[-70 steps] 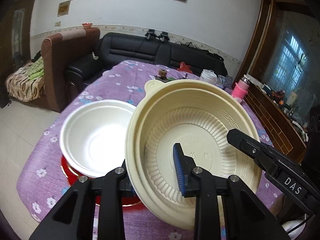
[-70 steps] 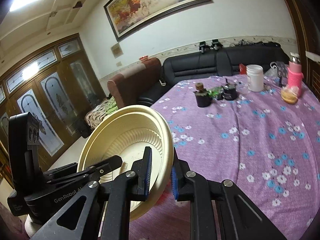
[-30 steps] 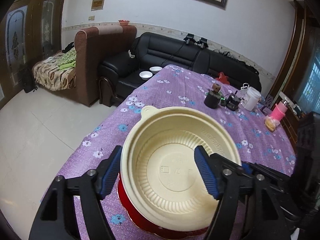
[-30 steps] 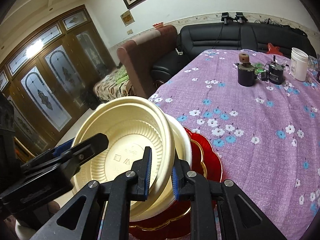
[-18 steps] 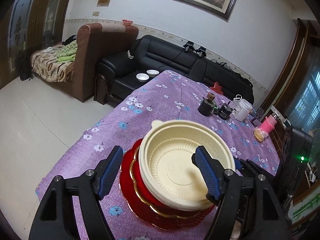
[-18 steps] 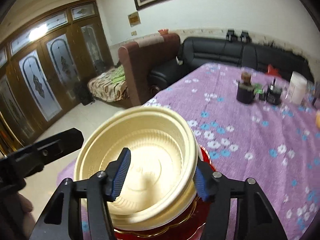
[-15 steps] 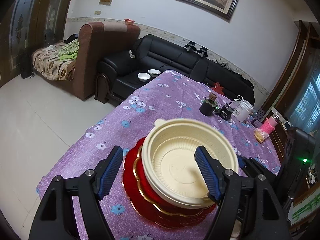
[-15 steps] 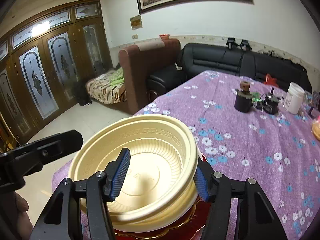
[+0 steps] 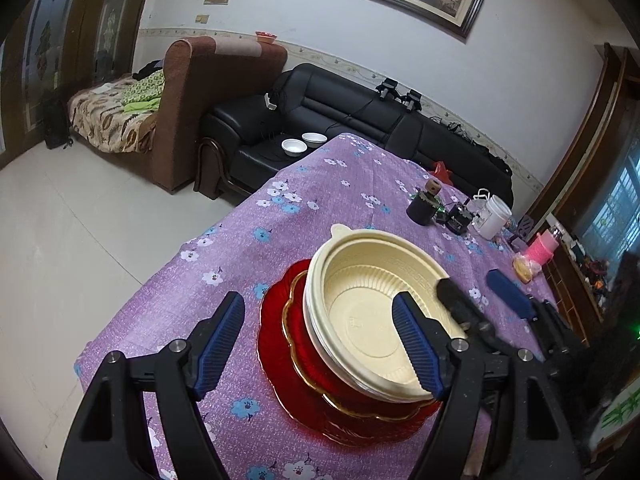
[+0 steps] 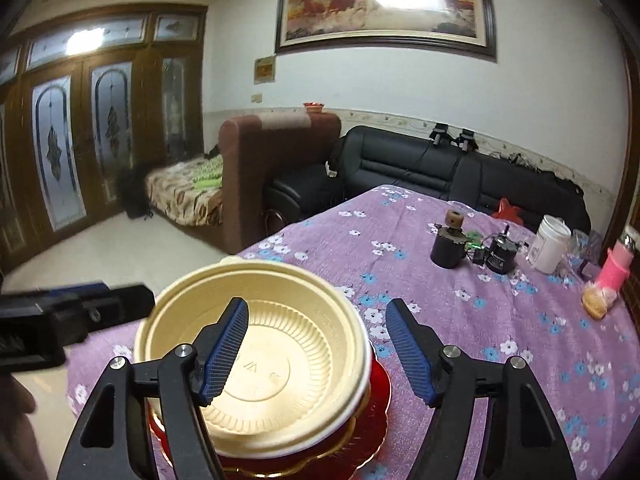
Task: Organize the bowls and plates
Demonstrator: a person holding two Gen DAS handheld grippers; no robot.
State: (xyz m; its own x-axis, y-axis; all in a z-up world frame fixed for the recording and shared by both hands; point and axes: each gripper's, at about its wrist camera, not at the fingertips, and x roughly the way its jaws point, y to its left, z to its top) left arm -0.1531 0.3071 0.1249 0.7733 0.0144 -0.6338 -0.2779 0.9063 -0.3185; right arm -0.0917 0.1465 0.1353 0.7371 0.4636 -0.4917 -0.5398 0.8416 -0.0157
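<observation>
A cream plastic bowl (image 9: 372,312) sits nested in a white bowl on stacked red plates (image 9: 288,344) with gold rims, on the purple flowered tablecloth (image 9: 280,240). The same stack shows in the right wrist view, bowl (image 10: 272,344) over red plates (image 10: 380,404). My left gripper (image 9: 320,344) is open and empty, held above and in front of the stack. My right gripper (image 10: 320,344) is open and empty, just above the bowl's right rim; its fingers (image 9: 508,296) show in the left wrist view beside the bowl.
At the table's far end stand a dark cup (image 10: 448,248), a black jar (image 10: 502,258), a white tub (image 10: 552,244), a pink bottle (image 10: 618,266) and a bun (image 10: 596,300). Two small white bowls (image 9: 304,142) sit on the black sofa. A brown armchair (image 9: 192,92) stands on the left.
Both grippers have let go of the cream bowl, which now rests nested on the stack. Both have opened and drawn back and up from it.
</observation>
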